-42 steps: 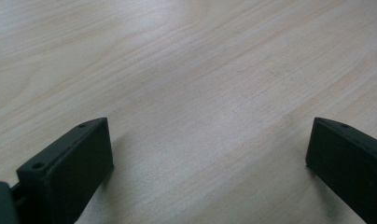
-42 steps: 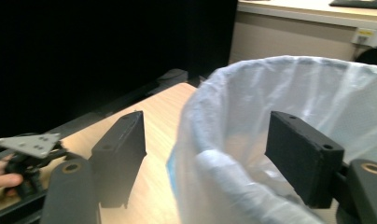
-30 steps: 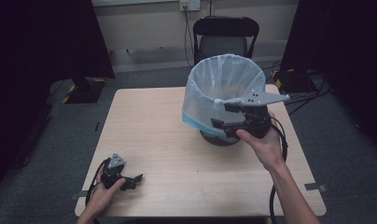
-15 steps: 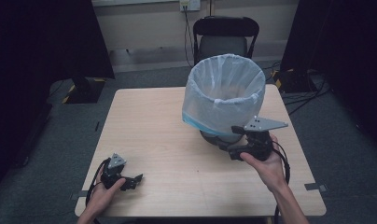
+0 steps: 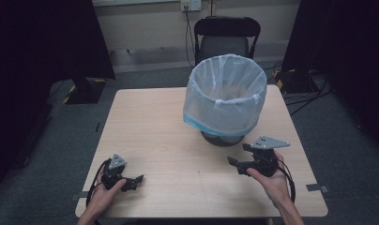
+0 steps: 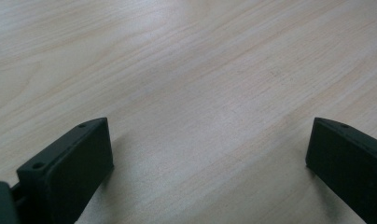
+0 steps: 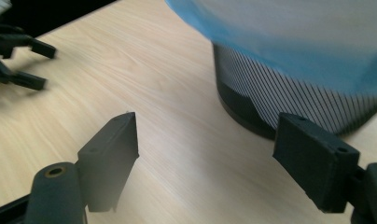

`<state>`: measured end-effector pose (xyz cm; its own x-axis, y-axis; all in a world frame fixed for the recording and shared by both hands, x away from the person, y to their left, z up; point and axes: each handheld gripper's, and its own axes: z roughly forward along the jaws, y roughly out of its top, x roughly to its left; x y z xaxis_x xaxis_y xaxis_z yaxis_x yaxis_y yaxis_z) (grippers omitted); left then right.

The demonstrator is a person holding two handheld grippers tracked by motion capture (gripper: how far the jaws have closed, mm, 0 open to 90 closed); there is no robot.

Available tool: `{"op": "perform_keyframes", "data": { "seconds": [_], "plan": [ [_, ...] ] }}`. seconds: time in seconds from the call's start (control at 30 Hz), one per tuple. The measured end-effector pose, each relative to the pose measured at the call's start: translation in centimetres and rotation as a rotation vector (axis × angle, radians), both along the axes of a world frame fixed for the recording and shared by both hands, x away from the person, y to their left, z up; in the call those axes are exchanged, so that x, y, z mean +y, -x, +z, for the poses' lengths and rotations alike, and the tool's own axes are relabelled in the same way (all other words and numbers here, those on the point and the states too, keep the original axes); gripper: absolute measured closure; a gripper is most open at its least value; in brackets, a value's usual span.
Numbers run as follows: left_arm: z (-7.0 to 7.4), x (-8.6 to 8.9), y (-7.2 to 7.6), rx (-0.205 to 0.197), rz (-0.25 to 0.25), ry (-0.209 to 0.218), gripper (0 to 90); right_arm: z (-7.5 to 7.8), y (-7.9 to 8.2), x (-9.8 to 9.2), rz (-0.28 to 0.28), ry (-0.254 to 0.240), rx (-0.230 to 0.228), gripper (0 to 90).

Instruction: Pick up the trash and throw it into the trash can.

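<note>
A dark mesh waste bin point(image 5: 224, 137) lined with a pale blue-white bag point(image 5: 225, 96) stands upright on the right half of the wooden table point(image 5: 155, 126). My right gripper point(image 5: 235, 165) rests low over the table just in front of the bin, apart from it, open and holding nothing. In the right gripper view the bin's mesh base point(image 7: 289, 100) and the bag's hem point(image 7: 294, 37) sit close beyond the spread jaws of the right gripper point(image 7: 207, 140). My left gripper point(image 5: 135, 181) lies at the table's near left corner, open over bare wood point(image 6: 200, 84).
A black folding chair point(image 5: 225, 40) stands behind the table's far edge. Cables and dark gear lie on the floor at the right. Dark curtains hang on both sides. The left gripper point(image 7: 16, 60) shows far off in the right gripper view.
My right gripper has dropped from the bin's upper side down to the table and drawn back toward the person. The left gripper has stayed put.
</note>
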<state>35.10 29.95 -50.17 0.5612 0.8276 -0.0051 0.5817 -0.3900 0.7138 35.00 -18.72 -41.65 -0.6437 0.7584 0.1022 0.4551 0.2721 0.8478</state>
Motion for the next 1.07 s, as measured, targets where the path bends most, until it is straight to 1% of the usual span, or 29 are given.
{"op": "perform_keyframes", "data": {
  "seconds": [0.17, 0.2, 0.23, 0.33, 0.4, 0.43, 0.47, 0.53, 0.6, 0.63, 0.73, 0.77, 0.8, 0.83, 0.87, 0.9, 0.93, 0.97, 1.07],
  "plan": [
    [0.0, 0.0, 0.0, 0.0, -0.001, -0.002, 0.0, -2.1, -0.2, -1.0, -0.04, 0.041, 0.031, 20.5],
    [0.0, 0.0, 0.0, 0.0, -0.001, -0.004, 0.0, -3.0, -0.3, -1.4, -0.06, 0.057, 0.049, 20.5],
    [0.0, 0.0, 0.0, 0.0, 0.003, 0.0, 0.0, -3.0, -0.3, -1.4, -0.06, 0.057, 0.049, 20.3],
    [0.0, 0.0, 0.0, 0.0, 0.001, -0.004, 0.0, -4.2, -0.5, -1.9, -0.093, 0.068, 0.072, 19.5],
    [0.0, 0.0, 0.0, 0.0, 0.001, -0.004, 0.0, -4.7, -0.7, -2.2, -0.126, 0.044, 0.099, 18.2],
    [0.0, 0.0, 0.0, 0.0, 0.001, -0.004, 0.0, -4.9, -0.9, -2.2, -0.137, 0.047, 0.104, 17.5],
    [0.0, 0.0, 0.0, 0.0, 0.001, -0.004, 0.0, -5.1, -1.0, -2.2, -0.153, 0.07, 0.1, 17.6],
    [0.0, 0.0, 0.0, 0.0, 0.001, -0.004, 0.0, -5.5, -1.2, -2.3, -0.165, 0.097, 0.104, 17.8],
    [0.0, 0.0, 0.0, 0.0, 0.001, -0.005, 0.0, -5.9, -1.4, -2.5, -0.172, 0.112, 0.117, 17.7],
    [0.0, 0.0, 0.0, 0.0, 0.001, -0.004, 0.0, -6.1, -1.4, -2.5, -0.176, 0.108, 0.122, 17.7],
    [0.0, 0.0, 0.0, 0.0, 0.001, -0.005, 0.0, -6.9, -1.5, -2.7, -0.185, 0.136, 0.149, 17.3],
    [0.0, 0.0, 0.0, 0.0, 0.0, -0.004, 0.0, -7.6, -1.5, -2.6, -0.211, 0.161, 0.173, 15.4],
    [0.0, 0.0, 0.0, 0.0, 0.0, -0.004, 0.0, -7.6, -1.5, -2.6, -0.211, 0.161, 0.173, 15.4],
    [0.0, 0.0, 0.0, 0.0, 0.0, -0.003, 0.0, -7.8, -1.5, -2.5, -0.218, 0.175, 0.157, 15.7],
    [0.0, 0.0, 0.0, 0.0, 0.0, -0.004, 0.0, -7.9, -1.3, -2.4, -0.216, 0.207, 0.131, 15.2],
    [0.0, 0.0, 0.0, 0.0, 0.001, -0.003, 0.0, -8.1, -1.2, -2.4, -0.223, 0.208, 0.118, 15.1],
    [0.0, 0.0, 0.0, -0.001, 0.001, -0.003, 0.0, -8.2, -1.0, -2.4, -0.228, 0.195, 0.108, 15.3],
    [0.0, 0.0, 0.0, -0.001, 0.0, -0.003, 0.0, -8.2, -1.0, -2.5, -0.226, 0.195, 0.101, 15.2],
    [0.0, 0.0, 0.0, -0.001, 0.001, -0.003, 0.0, -8.3, -0.9, -2.4, -0.235, 0.203, 0.096, 14.4]
  ]
}}
